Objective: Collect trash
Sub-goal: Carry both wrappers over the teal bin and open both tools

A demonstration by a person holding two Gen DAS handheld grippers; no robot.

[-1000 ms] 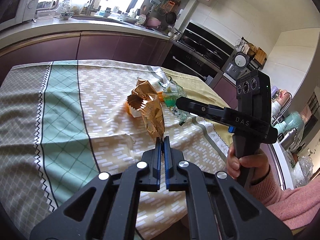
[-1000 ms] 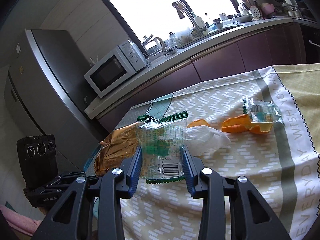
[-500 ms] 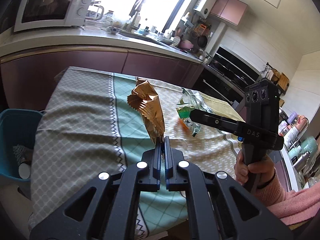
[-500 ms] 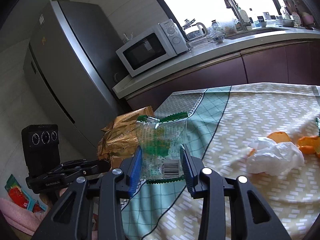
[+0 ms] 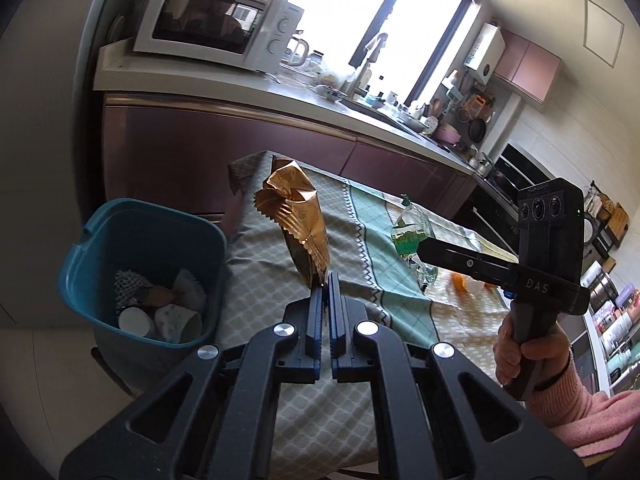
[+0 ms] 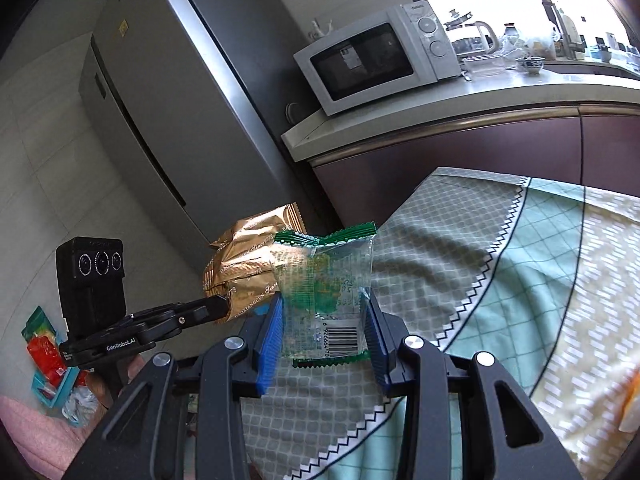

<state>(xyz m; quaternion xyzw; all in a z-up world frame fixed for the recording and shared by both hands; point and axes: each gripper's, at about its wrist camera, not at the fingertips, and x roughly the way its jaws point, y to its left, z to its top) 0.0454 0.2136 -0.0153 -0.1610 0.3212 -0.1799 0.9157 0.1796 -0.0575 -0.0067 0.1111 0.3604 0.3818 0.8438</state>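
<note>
The left gripper (image 5: 325,280) was clamped on the bottom edge of a gold wrapper (image 5: 298,216), which stood up above the near corner of the table (image 5: 256,248). The right gripper (image 6: 324,320) pinched a clear green-printed wrapper (image 6: 326,280) between its blue pads (image 6: 270,340), held over the grey end of the tablecloth (image 6: 460,240).

Just beyond the table's edge, at the left of the left wrist view, sat a teal bin (image 5: 132,224), its mouth open and paper cups (image 5: 136,320) already lying at the bottom. Open floor lay around the bin, and a dark cabinet front (image 5: 168,148) rose behind it. A microwave (image 6: 380,56) stood on the counter above, beside a tall grey fridge (image 6: 168,92). Farther along the cloth lay orange peel (image 5: 460,282) and a white tissue (image 5: 478,286), well apart from both grippers.
</note>
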